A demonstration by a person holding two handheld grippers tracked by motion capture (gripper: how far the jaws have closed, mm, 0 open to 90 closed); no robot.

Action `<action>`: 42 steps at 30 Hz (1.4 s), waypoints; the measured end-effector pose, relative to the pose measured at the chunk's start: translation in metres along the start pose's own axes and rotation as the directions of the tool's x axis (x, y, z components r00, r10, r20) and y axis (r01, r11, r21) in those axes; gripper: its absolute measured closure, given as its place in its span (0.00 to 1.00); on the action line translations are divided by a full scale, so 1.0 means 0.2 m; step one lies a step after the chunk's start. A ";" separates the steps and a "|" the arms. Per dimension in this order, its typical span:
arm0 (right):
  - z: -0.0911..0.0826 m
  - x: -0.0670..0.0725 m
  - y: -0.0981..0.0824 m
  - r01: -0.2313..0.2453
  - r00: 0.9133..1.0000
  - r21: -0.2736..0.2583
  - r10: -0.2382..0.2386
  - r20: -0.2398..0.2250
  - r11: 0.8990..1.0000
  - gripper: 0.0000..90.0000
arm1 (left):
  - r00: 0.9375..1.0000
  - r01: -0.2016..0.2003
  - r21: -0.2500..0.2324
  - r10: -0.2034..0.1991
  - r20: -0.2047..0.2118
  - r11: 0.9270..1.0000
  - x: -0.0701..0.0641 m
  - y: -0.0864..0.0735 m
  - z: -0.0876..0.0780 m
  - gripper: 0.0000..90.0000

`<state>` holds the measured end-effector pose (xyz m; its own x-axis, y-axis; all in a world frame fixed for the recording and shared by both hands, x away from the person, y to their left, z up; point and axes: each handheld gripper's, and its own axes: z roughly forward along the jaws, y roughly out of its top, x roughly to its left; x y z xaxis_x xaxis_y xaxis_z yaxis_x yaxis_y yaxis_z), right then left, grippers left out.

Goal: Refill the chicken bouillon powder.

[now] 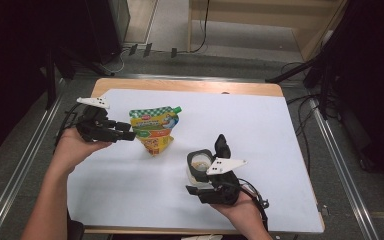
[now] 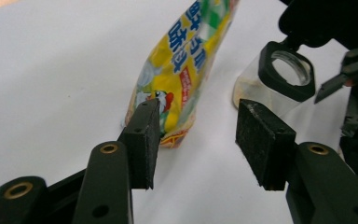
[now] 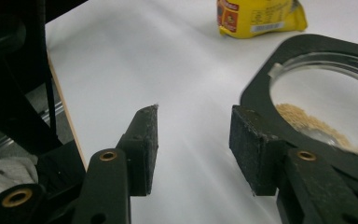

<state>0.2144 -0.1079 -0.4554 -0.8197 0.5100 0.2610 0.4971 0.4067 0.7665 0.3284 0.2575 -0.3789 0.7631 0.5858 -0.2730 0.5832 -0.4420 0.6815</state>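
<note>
Two grippers, left (image 1: 128, 134) and right (image 1: 205, 167), jaws apart, clamping nothing; one spouted pouch (image 1: 153, 129); one clear jar (image 1: 198, 165), black-collared, holding some tan grains.

In the left gripper view, the top of the pouch (image 2: 182, 70) ran off the upper edge, and its print was too blurred to read. In the right gripper view, the jar (image 3: 321, 107) was cut by the right edge, its body hidden beneath the black collar (image 3: 261, 88).
</note>
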 end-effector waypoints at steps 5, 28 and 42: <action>0.02 0.02 0.07 0.016 1.000 0.009 -0.016 -0.009 1.000 0.58 | 1.000 -0.024 0.008 0.023 0.021 1.000 0.00 0.05 0.08 0.60; 0.27 0.06 0.30 0.033 0.999 -0.005 -0.033 -0.006 0.999 0.58 | 0.998 -0.065 0.002 0.065 0.005 0.998 -0.03 0.11 0.24 1.00; 0.30 0.05 0.23 0.017 1.000 0.015 -0.017 -0.019 1.000 0.59 | 0.998 0.009 -0.072 -0.005 0.056 0.997 -0.10 0.16 0.10 1.00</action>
<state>0.2456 -0.0379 -0.4520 -0.8331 0.4886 0.2593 0.4872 0.4263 0.7622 0.3378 0.2186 -0.3642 0.7745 0.5493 -0.3138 0.5685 -0.3866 0.7262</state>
